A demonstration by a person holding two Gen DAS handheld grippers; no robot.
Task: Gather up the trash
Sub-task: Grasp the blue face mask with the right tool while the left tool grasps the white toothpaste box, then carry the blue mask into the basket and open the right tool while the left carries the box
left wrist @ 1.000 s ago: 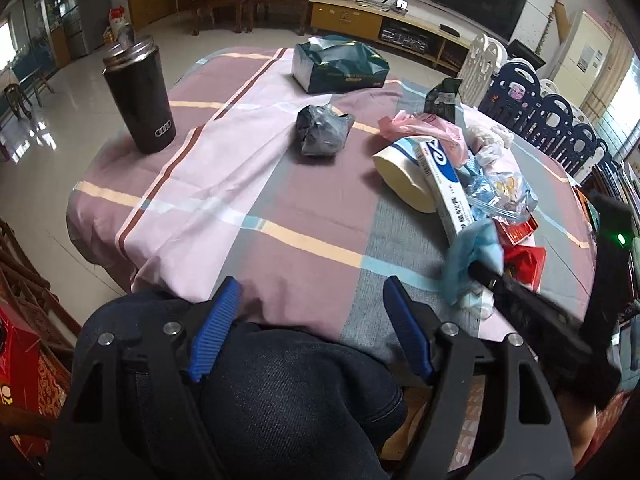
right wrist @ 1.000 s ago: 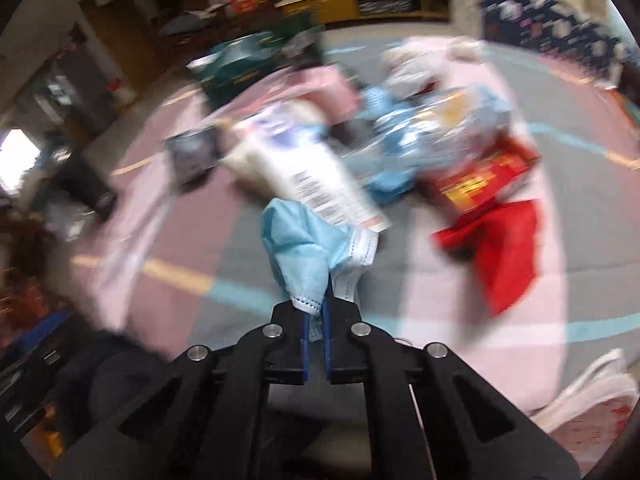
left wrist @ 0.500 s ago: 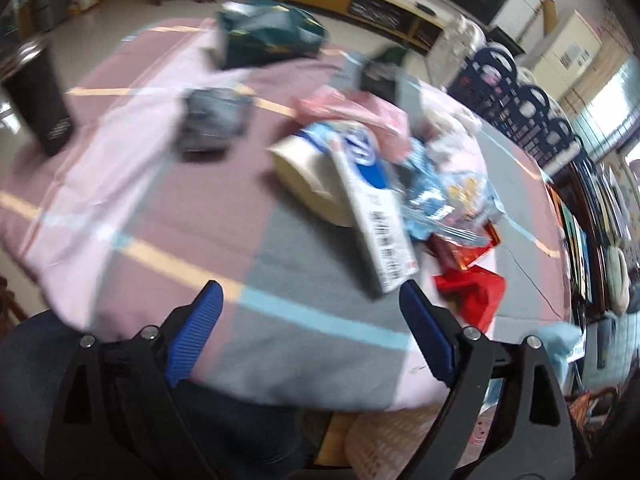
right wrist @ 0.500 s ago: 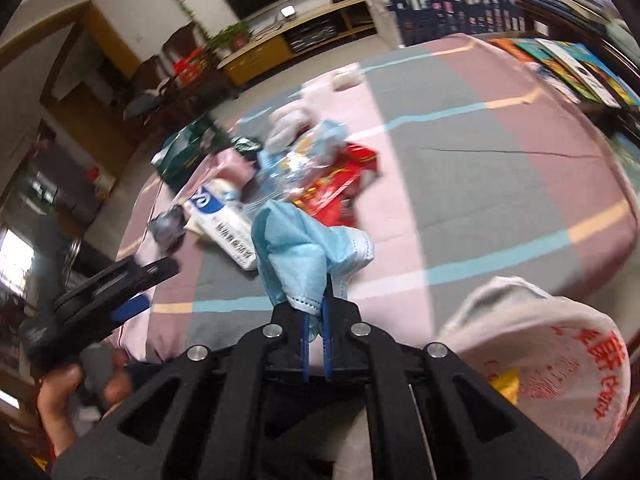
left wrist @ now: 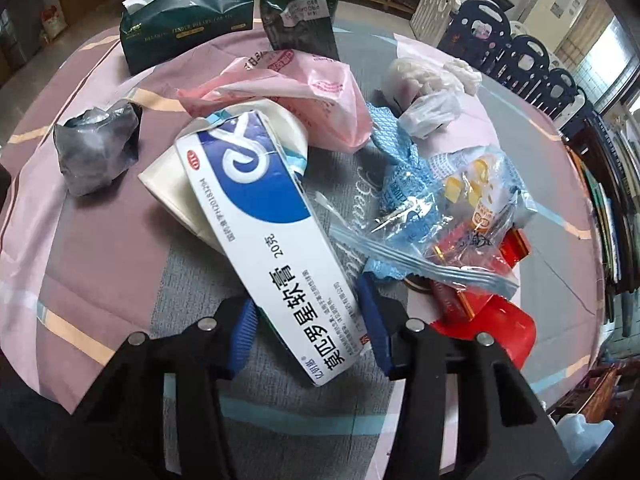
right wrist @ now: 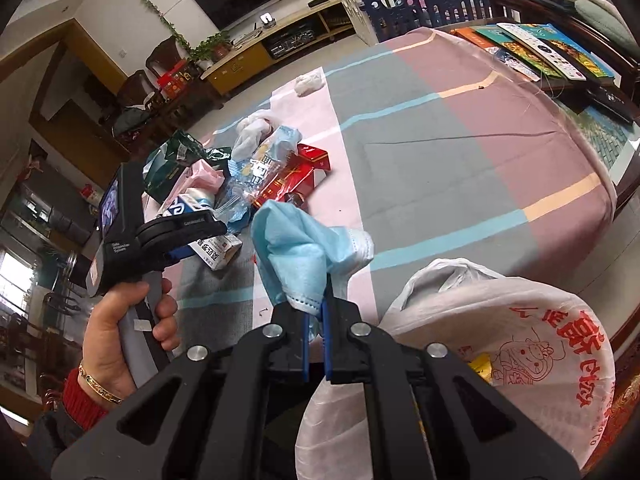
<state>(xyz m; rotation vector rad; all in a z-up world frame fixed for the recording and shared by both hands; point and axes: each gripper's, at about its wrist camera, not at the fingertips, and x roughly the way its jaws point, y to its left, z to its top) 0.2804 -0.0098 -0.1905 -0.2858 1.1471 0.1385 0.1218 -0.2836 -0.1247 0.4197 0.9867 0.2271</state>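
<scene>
1. Now, in the left wrist view, the left tool sits low in the frame's centre, its blue pads on either side of the near end of a box; the jaws are closing, and whether the pads press on it yet is unclear.
2. That white and blue box lies slantwise on the tabletop, leaning over a cream packet.
3. Around it is a heap of litter: a pink bag above, a grey wad at the left, a clear zip bag and red wrappers at the right.
4. A dark green tissue pack stands at the upper left.
5. In the right wrist view, the right tool is low in the centre, pressed together and pinching a blue face mask, which bunches up above the pads.
6. A white trash bag with red print gapes at the lower right, just beside the mask.
7. At the left, a hand with a red cuff and gold bracelet grips the left tool's handle, with the litter heap just beyond it.
</scene>
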